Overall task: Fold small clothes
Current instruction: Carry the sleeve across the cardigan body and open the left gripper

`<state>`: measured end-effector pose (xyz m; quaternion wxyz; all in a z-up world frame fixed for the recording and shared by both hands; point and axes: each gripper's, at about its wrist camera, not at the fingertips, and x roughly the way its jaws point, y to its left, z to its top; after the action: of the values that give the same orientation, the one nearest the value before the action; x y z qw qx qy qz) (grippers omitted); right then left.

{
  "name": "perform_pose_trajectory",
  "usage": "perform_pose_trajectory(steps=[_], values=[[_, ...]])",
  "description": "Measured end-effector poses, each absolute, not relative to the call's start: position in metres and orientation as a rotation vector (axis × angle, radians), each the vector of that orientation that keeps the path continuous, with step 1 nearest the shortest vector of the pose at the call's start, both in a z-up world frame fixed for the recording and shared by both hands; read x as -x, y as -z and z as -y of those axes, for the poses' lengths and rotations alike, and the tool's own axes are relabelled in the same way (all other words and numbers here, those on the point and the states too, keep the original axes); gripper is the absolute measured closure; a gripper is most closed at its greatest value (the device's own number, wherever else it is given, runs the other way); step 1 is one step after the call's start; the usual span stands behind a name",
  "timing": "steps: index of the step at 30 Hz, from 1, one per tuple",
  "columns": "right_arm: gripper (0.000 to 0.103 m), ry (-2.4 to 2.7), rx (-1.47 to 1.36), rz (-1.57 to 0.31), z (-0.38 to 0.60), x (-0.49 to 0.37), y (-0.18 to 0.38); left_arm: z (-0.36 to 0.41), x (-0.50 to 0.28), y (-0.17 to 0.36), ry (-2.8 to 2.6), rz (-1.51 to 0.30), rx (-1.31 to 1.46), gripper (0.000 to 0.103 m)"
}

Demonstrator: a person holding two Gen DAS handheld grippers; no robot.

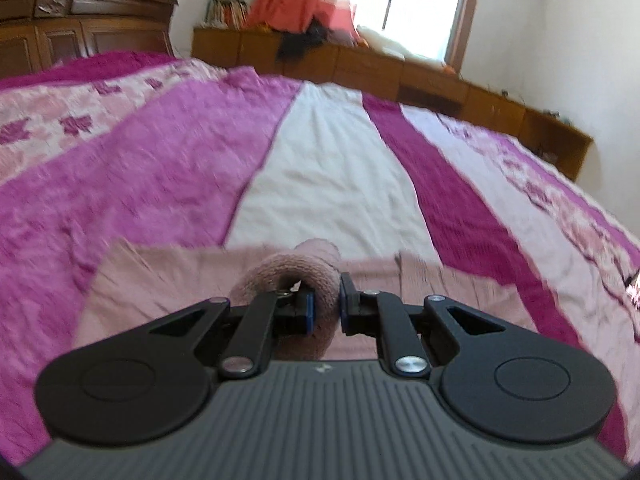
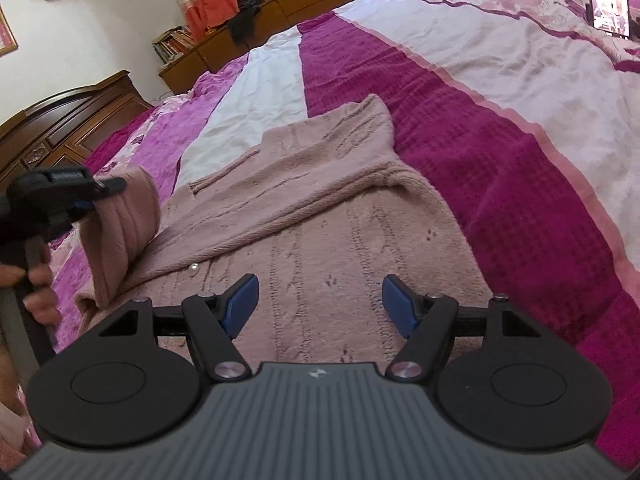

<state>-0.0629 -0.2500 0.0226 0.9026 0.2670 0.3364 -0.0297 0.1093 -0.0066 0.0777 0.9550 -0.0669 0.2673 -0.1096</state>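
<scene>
We see a pink knitted cardigan (image 2: pixel 320 208) lying spread on the bed, across the magenta and white stripes of the bedspread (image 2: pixel 500 128). One sleeve (image 2: pixel 124 216) is lifted off the bed at about 9 o'clock in the right wrist view, its cuff pinched in our left gripper (image 2: pixel 86 196), with a hand (image 2: pixel 36 280) on the handle below it. In the left wrist view the left gripper (image 1: pixel 325 308) has its blue pads pressed onto the rolled cuff (image 1: pixel 296 276), the rest of the cardigan beneath. Our right gripper (image 2: pixel 316 304) hovers over the cardigan's body, its fingers (image 2: pixel 242 300) spread wide and holding nothing. A dark wooden headboard (image 2: pixel 68 120) stands at 10 o'clock, low wooden cabinets (image 1: pixel 400 72) along the far wall.
</scene>
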Motion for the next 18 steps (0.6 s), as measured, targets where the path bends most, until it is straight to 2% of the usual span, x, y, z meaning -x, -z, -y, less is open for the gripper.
perform_pose_trajectory(steps=[16,18], values=[[0.028,0.064,-0.539,-0.703,0.252,0.060,-0.017,0.033,-0.115,-0.030,0.273,-0.708,0.085,0.087],[0.028,0.063,-0.539,-0.702,0.252,0.060,-0.016,0.033,-0.116,-0.028,0.279,-0.731,0.091,0.081]])
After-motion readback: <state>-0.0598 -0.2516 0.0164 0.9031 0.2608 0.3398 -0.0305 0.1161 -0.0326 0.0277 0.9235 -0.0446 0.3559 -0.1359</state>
